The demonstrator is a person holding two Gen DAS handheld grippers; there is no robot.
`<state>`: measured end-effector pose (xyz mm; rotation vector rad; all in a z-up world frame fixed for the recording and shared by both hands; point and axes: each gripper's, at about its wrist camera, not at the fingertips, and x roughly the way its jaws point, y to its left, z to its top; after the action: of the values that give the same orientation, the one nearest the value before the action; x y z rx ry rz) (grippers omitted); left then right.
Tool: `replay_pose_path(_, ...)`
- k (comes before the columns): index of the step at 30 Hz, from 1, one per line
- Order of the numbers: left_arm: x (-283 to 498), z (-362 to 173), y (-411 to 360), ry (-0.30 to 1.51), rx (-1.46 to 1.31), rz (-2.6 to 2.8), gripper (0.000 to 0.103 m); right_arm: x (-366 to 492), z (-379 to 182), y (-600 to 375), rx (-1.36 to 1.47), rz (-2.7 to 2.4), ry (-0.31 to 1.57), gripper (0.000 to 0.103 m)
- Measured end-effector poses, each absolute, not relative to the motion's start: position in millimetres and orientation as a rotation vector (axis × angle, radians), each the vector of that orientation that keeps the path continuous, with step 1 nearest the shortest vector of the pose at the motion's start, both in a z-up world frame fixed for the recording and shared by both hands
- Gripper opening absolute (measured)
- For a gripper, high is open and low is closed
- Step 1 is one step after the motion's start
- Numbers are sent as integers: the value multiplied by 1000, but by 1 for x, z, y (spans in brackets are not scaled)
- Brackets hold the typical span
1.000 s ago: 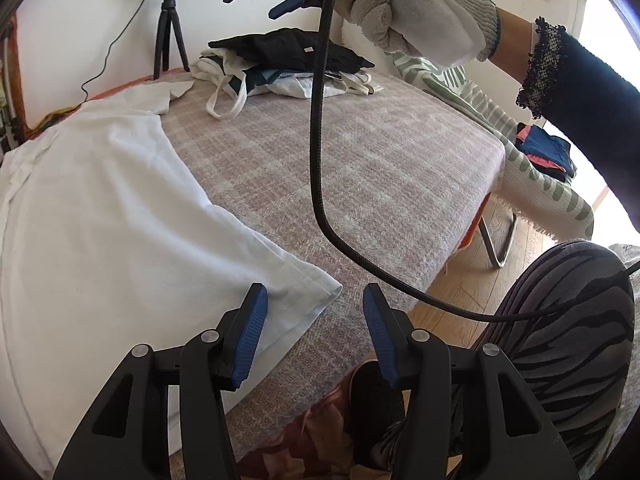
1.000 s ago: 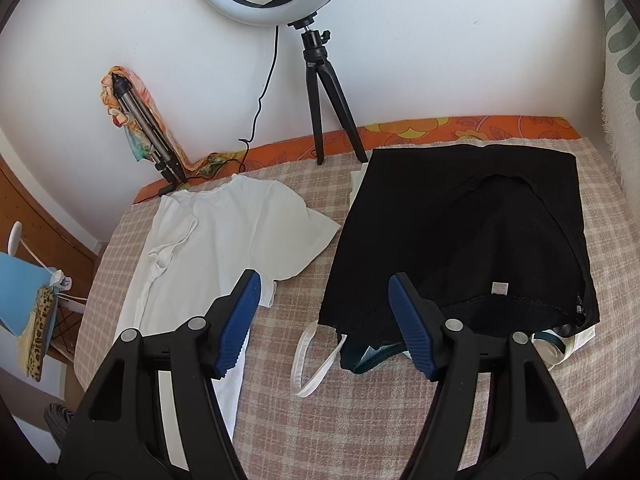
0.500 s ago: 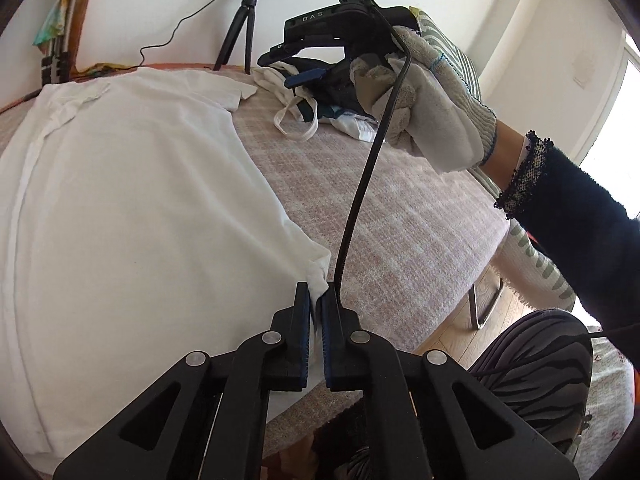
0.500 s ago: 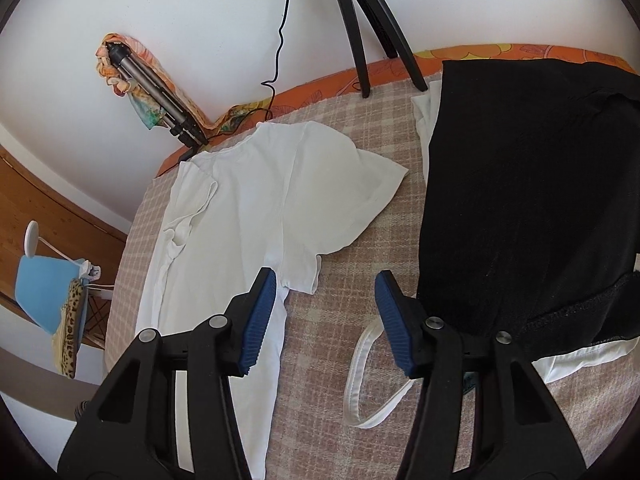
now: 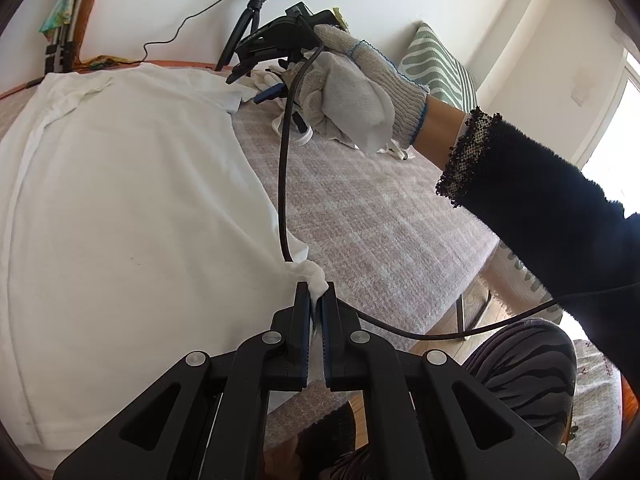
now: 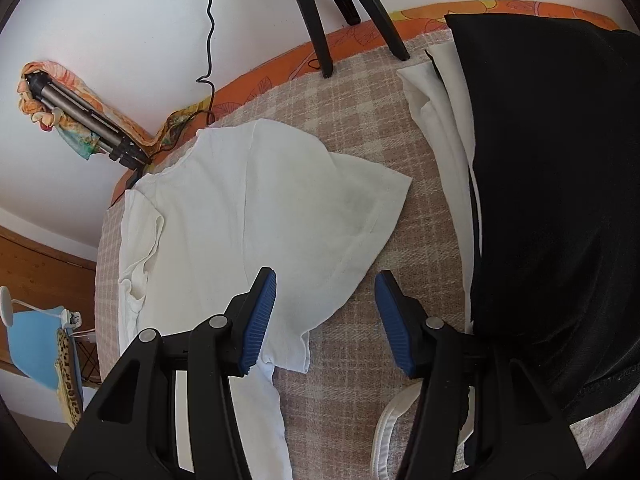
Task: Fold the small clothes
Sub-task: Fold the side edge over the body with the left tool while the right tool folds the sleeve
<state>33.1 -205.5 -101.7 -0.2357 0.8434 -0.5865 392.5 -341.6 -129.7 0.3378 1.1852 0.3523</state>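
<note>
Since jaws had stood apart a second earlier, left gripper (image 5: 315, 298) now clamped hem corner of white T-shirt (image 5: 132, 208), spread on checked blanket (image 5: 372, 216). Right gripper (image 6: 325, 312) gaped, empty, over sleeve beside black garment (image 6: 560, 184). Fold could start.

the left claw (image 5: 318, 296), wide open a second ago beside the white t-shirt (image 5: 120, 208), has closed on the shirt's near corner, bunching the cloth. the right claw (image 6: 326, 316), jaws apart, has swung from over the black garment (image 6: 552, 200) toward 9 o'clock, now over the shirt's sleeve.
</note>
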Motion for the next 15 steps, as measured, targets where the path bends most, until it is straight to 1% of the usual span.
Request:
replay_pose_path(3,32,-101,-206,838,-227,-594,4,404,-133,-338,355,291,1179,55)
replay_pose_path(6,31,-102,-204,833,-228,-599,4,412,-135,-326,296,258,1163,55)
replay_pose_path(7,31,-102,-203,832,-229,-600,4,413,-135,-321,258,242,1151,52)
replay_pose_path(8,32,-102,-201,832,-234,-600,4,414,-134,-316,217,223,1138,41)
replay_pose_path(9,32,-103,-200,833,-240,-600,4,415,-134,-312,182,207,1131,31)
replay_pose_path(10,31,-104,-198,834,-246,-601,4,415,-134,-310,162,202,1130,12)
replay_pose_path(11,31,-104,-196,833,-250,-600,4,416,-135,-309,168,216,1136,9)
replay_pose_path(15,29,-102,-189,823,-271,-596,4,415,-126,-308,164,231,1105,7)
